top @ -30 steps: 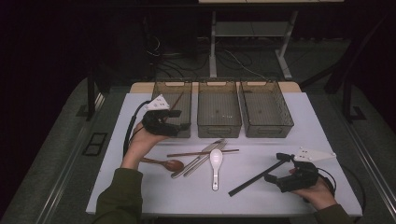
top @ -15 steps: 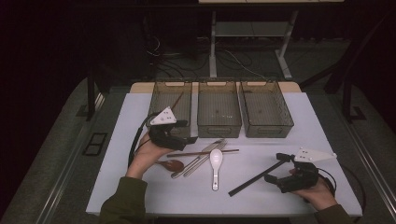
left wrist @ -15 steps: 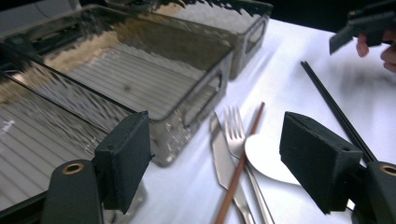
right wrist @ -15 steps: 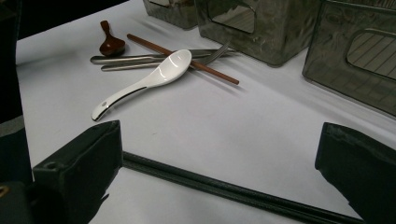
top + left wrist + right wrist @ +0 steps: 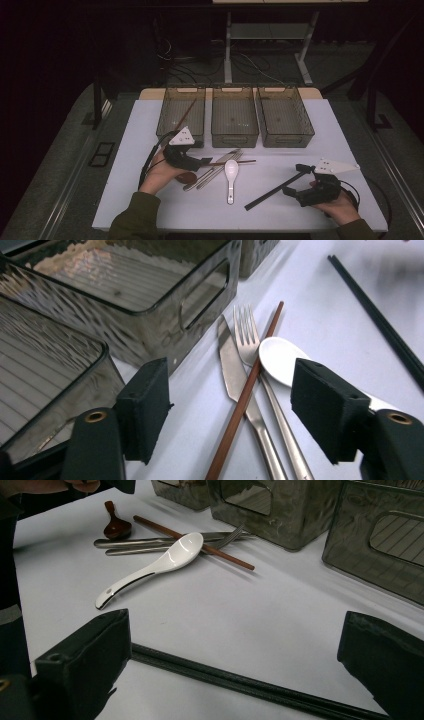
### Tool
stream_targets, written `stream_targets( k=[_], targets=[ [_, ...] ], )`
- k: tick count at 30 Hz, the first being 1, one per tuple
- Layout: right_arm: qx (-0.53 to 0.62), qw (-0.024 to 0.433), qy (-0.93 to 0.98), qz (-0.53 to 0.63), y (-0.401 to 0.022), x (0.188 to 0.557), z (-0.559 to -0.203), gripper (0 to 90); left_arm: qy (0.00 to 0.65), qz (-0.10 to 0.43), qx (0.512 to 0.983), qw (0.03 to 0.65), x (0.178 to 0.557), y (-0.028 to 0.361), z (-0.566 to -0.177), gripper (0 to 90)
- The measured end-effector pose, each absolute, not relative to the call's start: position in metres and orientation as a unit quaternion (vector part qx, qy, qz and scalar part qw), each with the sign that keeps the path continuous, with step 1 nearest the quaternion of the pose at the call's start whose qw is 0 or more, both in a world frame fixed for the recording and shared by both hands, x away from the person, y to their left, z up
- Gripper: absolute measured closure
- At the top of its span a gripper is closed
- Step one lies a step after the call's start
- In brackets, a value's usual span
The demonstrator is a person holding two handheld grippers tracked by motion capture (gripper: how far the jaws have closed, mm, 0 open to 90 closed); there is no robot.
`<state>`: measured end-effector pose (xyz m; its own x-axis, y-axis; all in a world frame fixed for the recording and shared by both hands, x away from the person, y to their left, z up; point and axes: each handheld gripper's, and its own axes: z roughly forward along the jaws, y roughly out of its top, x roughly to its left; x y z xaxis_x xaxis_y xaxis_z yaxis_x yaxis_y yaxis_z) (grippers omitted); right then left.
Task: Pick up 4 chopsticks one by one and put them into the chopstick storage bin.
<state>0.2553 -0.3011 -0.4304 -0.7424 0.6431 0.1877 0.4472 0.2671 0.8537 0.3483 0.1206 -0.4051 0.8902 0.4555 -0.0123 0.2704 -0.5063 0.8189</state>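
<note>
A brown chopstick (image 5: 245, 400) lies across a steel knife (image 5: 227, 365) and fork (image 5: 245, 335) at mid-table, beside a white spoon (image 5: 230, 172). My left gripper (image 5: 205, 161) hovers low over their handle ends. Its jaws (image 5: 232, 390) are open and have just been closing, with the chopstick and knife under the gap and the pads touching neither. A dark wooden spoon (image 5: 115, 527) rests by the left hand. My right gripper (image 5: 295, 180) stands open at the front right, and the black chopsticks (image 5: 240, 682) lie on the table across its gap.
Three clear bins stand in a row at the back: left (image 5: 170, 127), middle (image 5: 235, 137), right (image 5: 285, 140). The left bin holds a brown chopstick (image 5: 186, 114). The white table (image 5: 345, 140) has bare room at the right and along its front edge.
My left gripper has moved right and down from beside the left bin to the cutlery pile. The right gripper has kept still.
</note>
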Motion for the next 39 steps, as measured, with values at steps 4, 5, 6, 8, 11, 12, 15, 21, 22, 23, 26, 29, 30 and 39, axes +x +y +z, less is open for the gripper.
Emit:
stream_targets(
  k=[4,5,6,8,11,12,15,21,22,23,26,29,30,39],
  targets=[
    [0.344,0.098,0.79,0.497,-0.301,0.255,-0.431,1.0,0.204,0.094,0.865,0.449,0.349,0.117,-0.409,39.6],
    [0.344,0.098,0.79,0.497,-0.301,0.255,-0.431,1.0,0.202,0.091,0.865,0.45,0.35,0.116,-0.41,41.5],
    [0.344,0.097,0.791,0.497,-0.301,0.255,-0.431,1.0,0.204,0.089,0.864,0.451,0.351,0.115,-0.411,42.8],
    [0.344,0.097,0.791,0.496,-0.301,0.255,-0.431,1.0,0.205,0.081,0.865,0.452,0.353,0.114,-0.415,46.4],
    [0.346,0.098,0.79,0.497,-0.301,0.255,-0.431,1.0,0.2,0.076,0.871,0.442,0.355,0.112,-0.418,51.2],
    [0.346,0.098,0.79,0.497,-0.301,0.255,-0.431,1.0,0.199,0.074,0.872,0.442,0.355,0.111,-0.419,52.3],
    [0.346,0.098,0.79,0.497,-0.301,0.256,-0.431,1.0,0.197,0.072,0.875,0.436,0.356,0.109,-0.422,55.1],
    [0.345,0.097,0.79,0.497,-0.301,0.255,-0.431,1.0,0.199,0.059,0.876,0.434,0.362,0.108,-0.429,63.0],
    [0.345,0.098,0.79,0.497,-0.301,0.255,-0.431,1.0,0.202,0.054,0.877,0.434,0.362,0.108,-0.431,64.0],
    [0.345,0.098,0.79,0.497,-0.301,0.256,-0.431,1.0,0.199,0.052,0.879,0.431,0.363,0.108,-0.432,65.3],
    [0.346,0.097,0.79,0.497,-0.302,0.256,-0.431,1.0,0.196,0.049,0.883,0.424,0.363,0.107,-0.434,68.7],
    [0.345,0.098,0.79,0.497,-0.301,0.256,-0.431,1.0,0.193,0.041,0.884,0.423,0.364,0.106,-0.435,71.0],
    [0.345,0.097,0.79,0.498,-0.301,0.256,-0.431,1.0,0.192,0.037,0.885,0.423,0.363,0.105,-0.436,71.4],
    [0.347,0.096,0.789,0.498,-0.302,0.256,-0.431,1.0,0.181,0.035,0.895,0.405,0.365,0.1,-0.442,77.3]
  ],
)
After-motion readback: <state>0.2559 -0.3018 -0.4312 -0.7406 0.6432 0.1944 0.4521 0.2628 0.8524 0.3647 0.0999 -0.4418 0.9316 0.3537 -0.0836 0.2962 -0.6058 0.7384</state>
